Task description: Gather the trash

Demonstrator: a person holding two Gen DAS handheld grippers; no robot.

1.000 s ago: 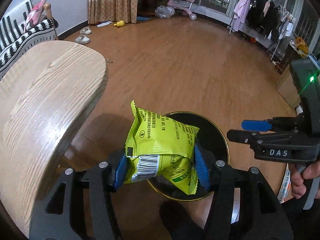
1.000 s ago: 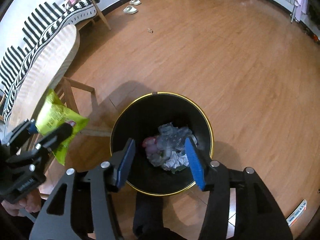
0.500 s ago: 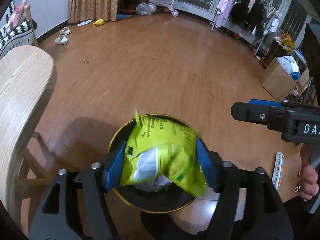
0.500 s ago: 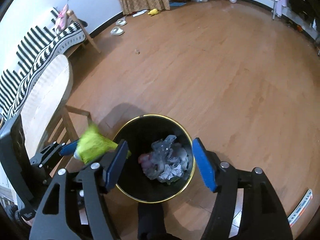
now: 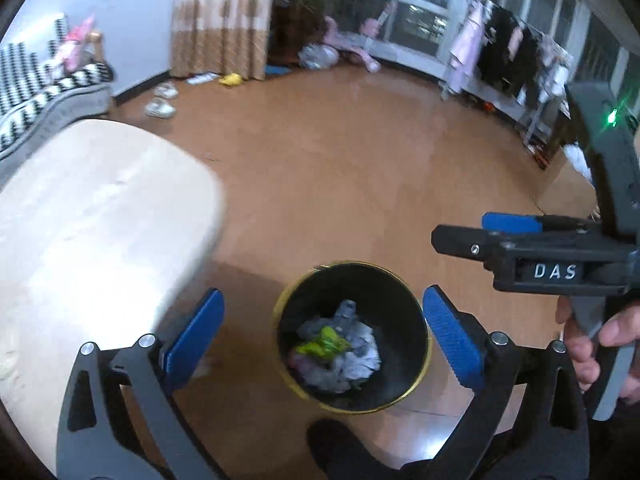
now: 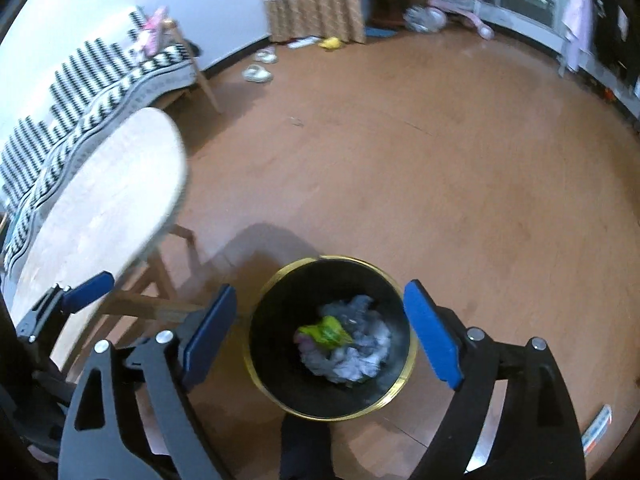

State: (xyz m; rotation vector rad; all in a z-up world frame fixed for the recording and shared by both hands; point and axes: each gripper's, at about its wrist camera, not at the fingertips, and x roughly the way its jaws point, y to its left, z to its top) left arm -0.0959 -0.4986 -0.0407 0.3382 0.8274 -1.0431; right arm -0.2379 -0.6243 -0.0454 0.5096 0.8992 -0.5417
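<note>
A black bin with a gold rim (image 5: 428, 364) (image 6: 394, 398) stands on the wooden floor below both grippers. The yellow-green snack packet (image 5: 324, 344) (image 6: 326, 330) lies inside it on crumpled grey and white trash (image 5: 356, 360) (image 6: 356, 354). My left gripper (image 5: 322, 334) hangs above the bin, its jaws still opening and nothing between its blue pads. My right gripper (image 6: 320, 330) is also above the bin, jaws opening and empty. The right gripper's side (image 5: 556, 268) shows at the right of the left wrist view, held by a hand (image 5: 592, 344).
A light wooden table (image 5: 92, 216) (image 6: 104, 208) stands left of the bin, its legs (image 6: 160, 292) close to it. A striped sofa (image 6: 100, 84) lies behind. Slippers (image 5: 160, 100) and a clothes rack (image 5: 512, 60) are far off. A flat packet (image 6: 598, 430) lies on the floor at right.
The left gripper opened and let go of the yellow-green packet, which dropped into the bin. Both grippers rose and opened wider, so the bin looks smaller.
</note>
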